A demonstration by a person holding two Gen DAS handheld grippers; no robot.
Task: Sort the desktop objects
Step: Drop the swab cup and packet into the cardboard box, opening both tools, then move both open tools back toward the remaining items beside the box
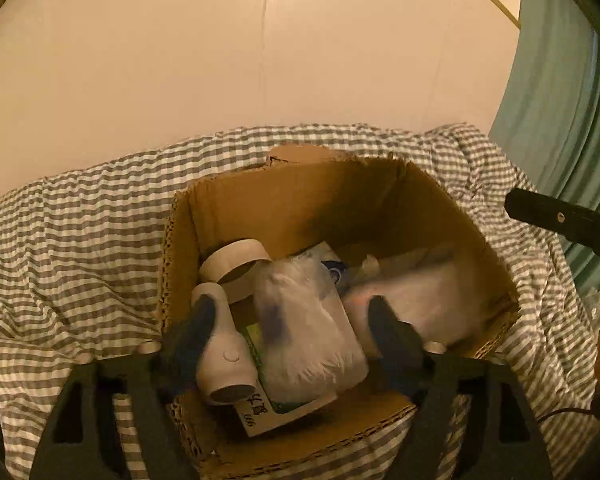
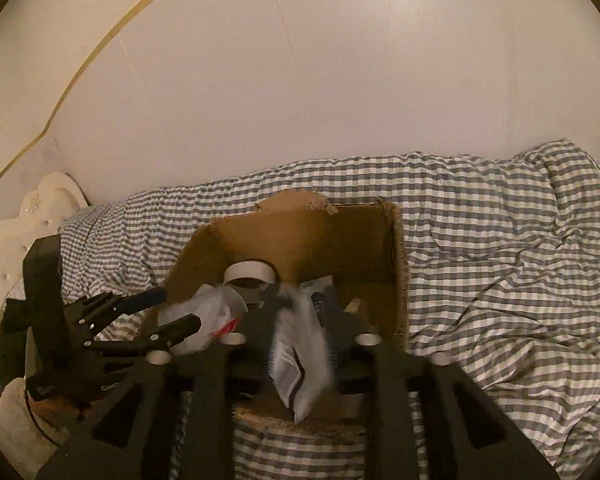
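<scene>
Cardboard box [image 1: 340, 208] sits on checked bedcover [image 1: 80, 248]. Left claw [image 1: 296, 320] over box's near-left side, jaws apart, plastic-wrapped packet [image 1: 308, 332] loose btwn them inside box. Right claw [image 2: 300, 320] over near edge, jaws slightly apart; blurred white pouch [image 2: 304, 360] btwn them, grip unclear.

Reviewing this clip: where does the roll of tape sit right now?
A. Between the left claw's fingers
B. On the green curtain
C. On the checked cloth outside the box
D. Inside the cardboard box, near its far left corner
D: the roll of tape lies inside the cardboard box, by its far left corner, beyond the left claw.
</scene>
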